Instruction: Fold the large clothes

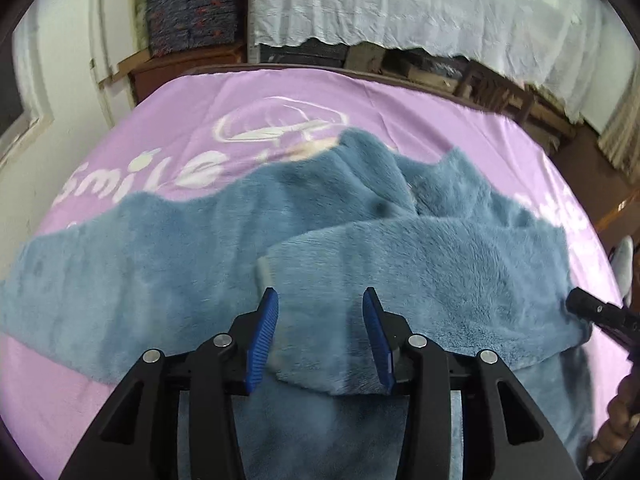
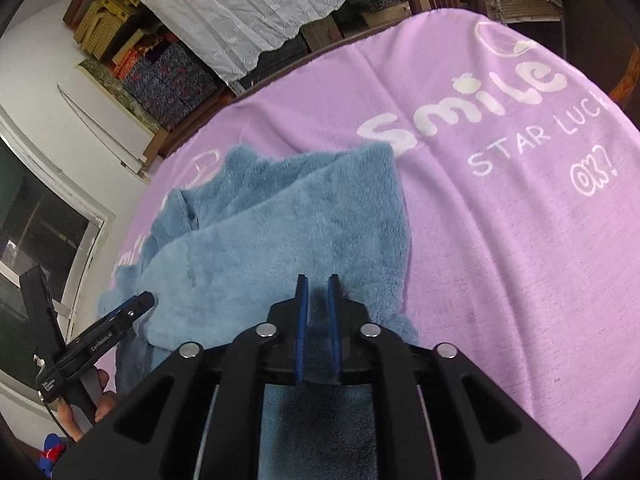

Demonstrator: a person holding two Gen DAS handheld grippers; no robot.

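Cover: a lilac blanket [image 2: 500, 240] is lying spread over the whole work surface, white lettering "Smile", "STAR LUCK", "OK?" showing on it.
Garment: a blue-grey fleece garment [image 1: 360, 240] is lying crumpled on the lilac blanket, on the near half, one broad flap folded over the rest; its near edge is hanging off toward the person.
Backdrop: a white lace cloth [image 1: 420, 4] is hanging over furniture beyond the far edge; stacked patterned boxes [image 1: 192, 8] are sitting to its left, by a white wall.
Obstruction: in the left wrist view the folded flap is covering the layers under it, and both rigs are hiding the garment's near hem.
Left gripper [image 1: 320, 312]: it is hovering over the near edge of the folded flap, jaws standing moderately apart, fleece lying between them but the pads not pressing on it.
Right gripper [image 2: 318, 292]: its jaws are standing narrow, pinching a ridge of the fleece at the garment's near right edge.
Hand [image 2: 84, 412]: the person's fingers are wrapping the left gripper's handle, low at the right wrist view's left edge.
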